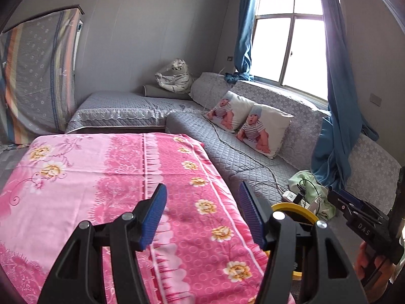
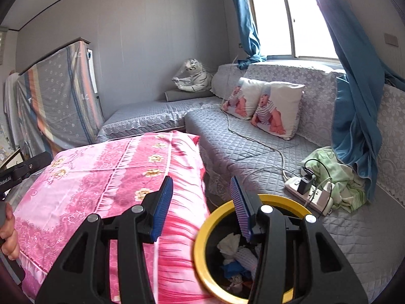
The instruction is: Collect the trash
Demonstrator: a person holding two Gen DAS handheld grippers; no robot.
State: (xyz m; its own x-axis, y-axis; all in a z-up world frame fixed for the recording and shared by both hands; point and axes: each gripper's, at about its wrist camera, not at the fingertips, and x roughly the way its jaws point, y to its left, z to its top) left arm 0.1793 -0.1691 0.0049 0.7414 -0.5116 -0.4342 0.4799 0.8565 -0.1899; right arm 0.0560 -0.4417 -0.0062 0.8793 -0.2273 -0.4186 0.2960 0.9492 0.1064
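Observation:
A round bin with a yellow rim stands between the pink-covered table and the grey sofa. Crumpled white and blue trash lies inside it. My right gripper is open and empty, above the bin's near-left rim. My left gripper is open and empty, over the table's pink cloth. The bin's rim shows just right of the left gripper's fingers. The right gripper's body shows at the right edge of the left wrist view.
A white power strip with chargers and cables lies on the sofa seat beside a green cloth. Two baby-print pillows, a plush tiger and blue curtains are behind. A cloth-covered cabinet stands left.

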